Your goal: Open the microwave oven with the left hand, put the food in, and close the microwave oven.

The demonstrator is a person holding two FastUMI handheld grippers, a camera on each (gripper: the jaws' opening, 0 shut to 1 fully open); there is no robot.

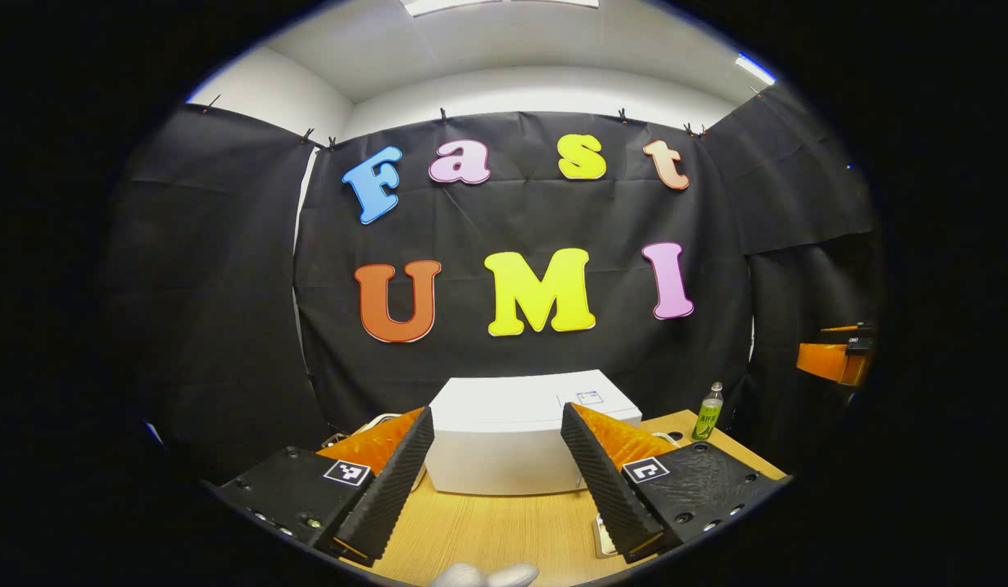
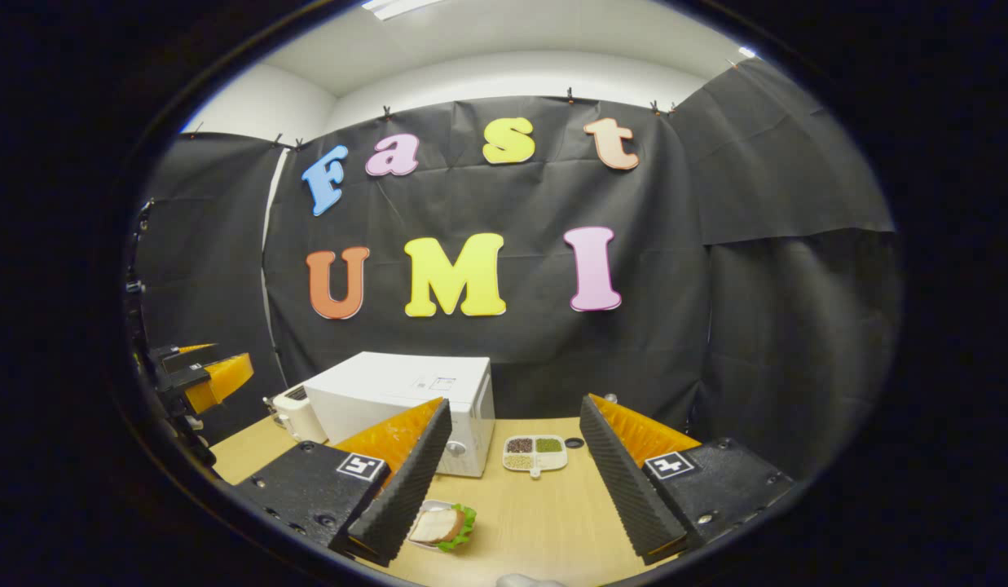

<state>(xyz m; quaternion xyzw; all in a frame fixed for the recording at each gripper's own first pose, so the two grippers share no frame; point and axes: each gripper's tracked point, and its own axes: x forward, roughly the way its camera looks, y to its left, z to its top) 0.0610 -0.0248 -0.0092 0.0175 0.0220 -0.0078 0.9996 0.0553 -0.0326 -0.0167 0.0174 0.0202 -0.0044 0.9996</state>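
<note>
The white microwave (image 1: 504, 432) stands on the wooden table (image 1: 487, 530) with its door closed, straight ahead of my left gripper (image 1: 497, 410), which is open, holds nothing and is well short of it. In the right gripper view the microwave (image 2: 398, 391) is left of centre, its knob (image 2: 452, 448) facing the front. A sandwich with lettuce on a small plate (image 2: 441, 527) lies on the table beside the inner fingertip of my right gripper (image 2: 516, 402), which is open and hovers above the table. The left gripper (image 2: 206, 377) also appears at the far left, raised.
A divided dish of beans (image 2: 536, 454) and a small dark disc (image 2: 574, 443) lie right of the microwave. A white appliance (image 2: 296, 414) stands to its left. A green bottle (image 1: 709, 412) is at the table's back right. The right gripper (image 1: 834, 359) shows at the far right.
</note>
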